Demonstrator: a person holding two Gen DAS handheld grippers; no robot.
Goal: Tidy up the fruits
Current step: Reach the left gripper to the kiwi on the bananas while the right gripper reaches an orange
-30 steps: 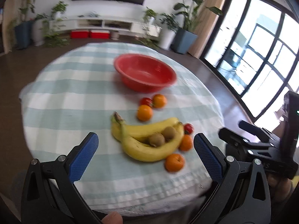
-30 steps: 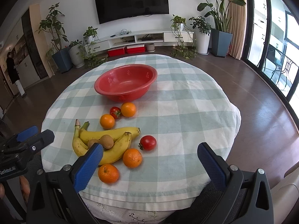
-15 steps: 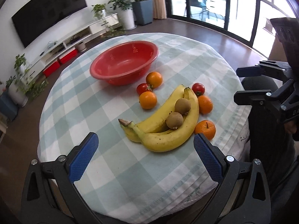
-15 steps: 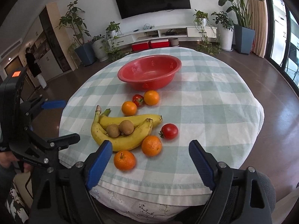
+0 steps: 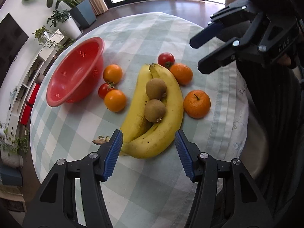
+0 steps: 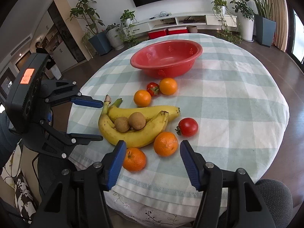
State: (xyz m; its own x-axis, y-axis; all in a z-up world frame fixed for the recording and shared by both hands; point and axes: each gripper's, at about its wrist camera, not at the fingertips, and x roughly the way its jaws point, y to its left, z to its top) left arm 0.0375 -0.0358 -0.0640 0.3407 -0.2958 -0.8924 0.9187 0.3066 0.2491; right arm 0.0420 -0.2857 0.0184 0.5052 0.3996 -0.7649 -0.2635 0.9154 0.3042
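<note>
Two yellow bananas (image 5: pixel 152 117) lie on the checked tablecloth (image 6: pixel 228 95) with two kiwis (image 5: pixel 155 88) resting on them. Oranges (image 6: pixel 165 144) and tomatoes (image 6: pixel 188 127) sit around them, and an empty red bowl (image 6: pixel 166 57) stands behind. My left gripper (image 5: pixel 148 134) hovers at the bananas' stem end, jaws closing, with the pads astride the fruit but not pressing it. It also shows from the side as the left gripper (image 6: pixel 101 119). My right gripper (image 6: pixel 152 144) is closing with an orange between its fingers, untouched. The right gripper (image 5: pixel 196 56) holds nothing.
The round table's front edge drops off just below both grippers. A person's dark-clothed legs (image 5: pixel 275 114) are at the right edge. Potted plants (image 6: pixel 98 38) and a low white TV shelf (image 6: pixel 180 21) stand far behind, and another person (image 6: pixel 39 45) is at the far left.
Both grippers' jaws have narrowed from wide open. The left gripper rolled and sank toward the bananas' stem end. The right gripper tipped down and sank toward the front oranges.
</note>
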